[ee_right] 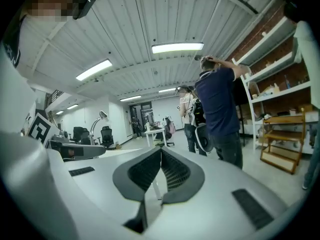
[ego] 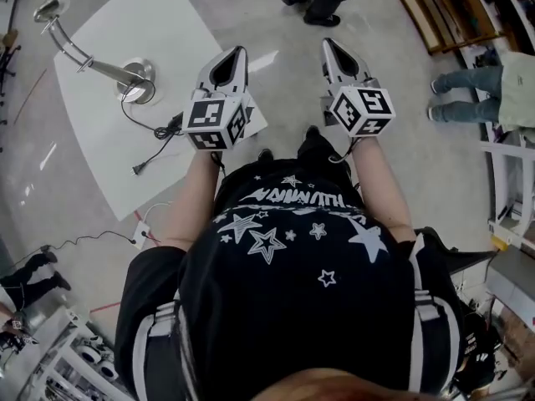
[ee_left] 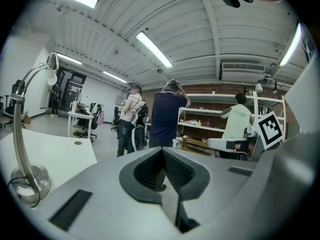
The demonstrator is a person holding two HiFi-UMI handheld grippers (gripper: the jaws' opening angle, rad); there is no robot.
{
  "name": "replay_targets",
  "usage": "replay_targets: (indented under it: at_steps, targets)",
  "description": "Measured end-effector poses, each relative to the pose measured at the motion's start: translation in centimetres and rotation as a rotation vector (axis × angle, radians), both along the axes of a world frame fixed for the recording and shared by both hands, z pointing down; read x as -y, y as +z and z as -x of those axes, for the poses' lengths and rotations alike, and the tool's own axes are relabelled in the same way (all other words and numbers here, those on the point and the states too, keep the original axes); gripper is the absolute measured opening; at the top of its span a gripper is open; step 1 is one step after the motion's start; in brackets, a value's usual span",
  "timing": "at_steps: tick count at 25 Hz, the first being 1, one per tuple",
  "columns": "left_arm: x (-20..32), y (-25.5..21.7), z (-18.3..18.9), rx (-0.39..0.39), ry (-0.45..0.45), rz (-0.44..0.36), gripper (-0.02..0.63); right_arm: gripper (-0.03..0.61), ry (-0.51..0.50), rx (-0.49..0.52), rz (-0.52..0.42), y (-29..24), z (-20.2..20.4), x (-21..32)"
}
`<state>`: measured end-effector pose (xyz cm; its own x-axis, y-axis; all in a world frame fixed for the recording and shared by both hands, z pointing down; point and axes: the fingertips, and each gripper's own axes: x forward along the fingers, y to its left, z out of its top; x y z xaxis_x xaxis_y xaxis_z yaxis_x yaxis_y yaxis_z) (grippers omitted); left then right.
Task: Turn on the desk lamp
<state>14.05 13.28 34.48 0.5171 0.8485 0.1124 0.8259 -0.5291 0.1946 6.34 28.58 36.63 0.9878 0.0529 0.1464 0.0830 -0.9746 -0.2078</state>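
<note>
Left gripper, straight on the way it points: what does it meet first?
Nothing close, it seems: the left gripper, shut, points past the table over floor. The desk lamp stands off to its left; a person in dark blue stands far ahead.

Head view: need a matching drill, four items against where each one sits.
1 desk lamp
2 plug
3 left gripper
4 right gripper

A over open floor, fingers together
B lying loose near the table's front edge
C standing on the table
D at the table's right edge, fingers together

Pairs: 1-C, 2-B, 3-D, 4-A.
</note>
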Motion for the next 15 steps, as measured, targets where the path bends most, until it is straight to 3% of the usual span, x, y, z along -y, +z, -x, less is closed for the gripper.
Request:
replay_targets:
  at_steps: [15]
  targets:
    - [-0.8,-0.1,-9.5,-0.018,-0.432,-0.050,0.008,0.006,-0.441,0.020,-0.035,1.5,-17.4,-2.3]
